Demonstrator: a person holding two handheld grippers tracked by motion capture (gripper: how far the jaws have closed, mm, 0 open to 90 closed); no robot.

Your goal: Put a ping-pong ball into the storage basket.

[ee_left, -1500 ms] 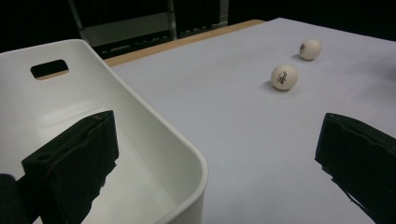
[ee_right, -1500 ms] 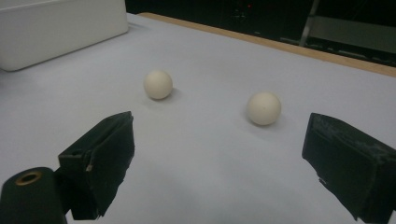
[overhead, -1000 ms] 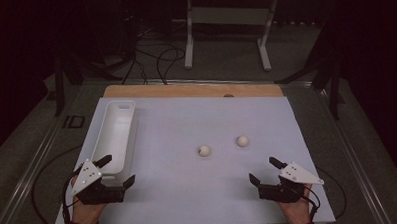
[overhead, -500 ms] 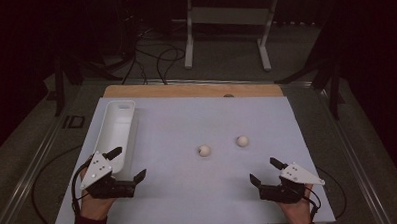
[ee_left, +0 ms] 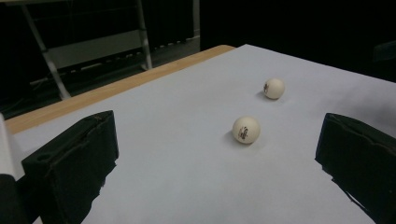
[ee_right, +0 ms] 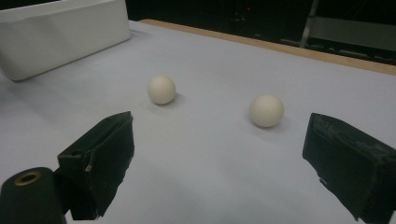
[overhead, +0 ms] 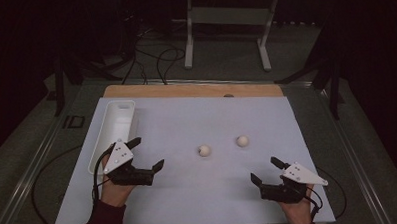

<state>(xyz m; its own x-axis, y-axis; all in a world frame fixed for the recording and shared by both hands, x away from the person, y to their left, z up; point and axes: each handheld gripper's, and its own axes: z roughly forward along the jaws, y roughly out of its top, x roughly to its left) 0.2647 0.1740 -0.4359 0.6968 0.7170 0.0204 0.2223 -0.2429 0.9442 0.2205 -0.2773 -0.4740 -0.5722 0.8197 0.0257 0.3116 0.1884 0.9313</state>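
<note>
Two white balls lie on the pale sheet: the left ball [overhead: 204, 150] [ee_left: 246, 129] [ee_right: 161, 89] and the right ball [overhead: 242, 140] [ee_left: 274, 88] [ee_right: 266, 110]. My left gripper [overhead: 149, 152] [ee_left: 215, 156] is open and empty, a little left of the left ball and pointing toward it. My right gripper [overhead: 263, 169] [ee_right: 219, 144] is open and empty near the front right, a short way in front of the right ball. A long white tray [overhead: 118, 126] [ee_right: 65, 32] lies along the sheet's left side, just behind the left gripper.
The sheet [overhead: 199, 192] covers a wooden table whose bare far edge [overhead: 185, 90] shows a small dark hole. Cables trail on the floor at left and behind. A metal stand [overhead: 226, 21] is beyond the table.
My left gripper has moved right and a little forward, off the tray's near end toward the left ball, still open. The right gripper and both balls have stayed put.
</note>
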